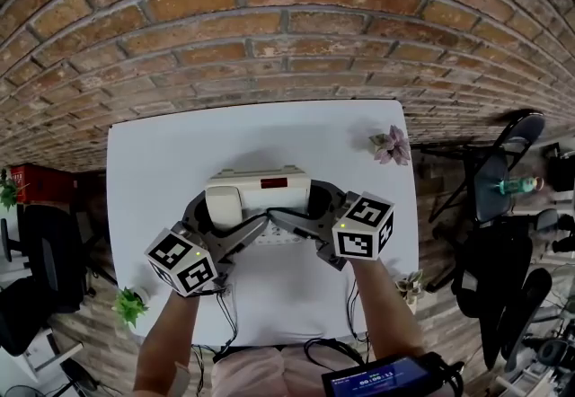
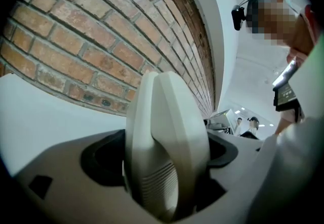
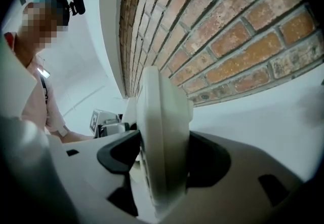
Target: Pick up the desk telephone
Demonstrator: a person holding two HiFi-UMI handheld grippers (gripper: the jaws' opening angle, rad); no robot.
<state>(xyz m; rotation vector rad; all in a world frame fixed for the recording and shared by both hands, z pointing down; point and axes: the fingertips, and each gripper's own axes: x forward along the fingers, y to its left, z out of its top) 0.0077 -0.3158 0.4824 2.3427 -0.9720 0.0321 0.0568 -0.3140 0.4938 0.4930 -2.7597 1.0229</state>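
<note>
Desk telephone point(image 1: 259, 193) is near the middle of the white table point(image 1: 153, 162), long side running left-right, with a brick wall point(image 1: 269, 27) on the far side. Left gripper point(image 1: 220, 223) is clamped on its left end: in the left gripper view both dark pads press a cream, ribbed-sided end, narrow gap fully filled. Right gripper point(image 1: 310, 216) comes in from the near right, and in its own view the jaws are closed on the thin right edge of the phone, with pads touching both faces. Keypad is mostly covered by the jaws in the head view. A black cord point(image 1: 269, 214) shows only as a short stretch, ends hidden. Can't tell whether the base is off the table. Small pinkish plant point(image 1: 392, 145) is at the far right corner, well apart. Both forearms are cut off by the near edge.
</note>
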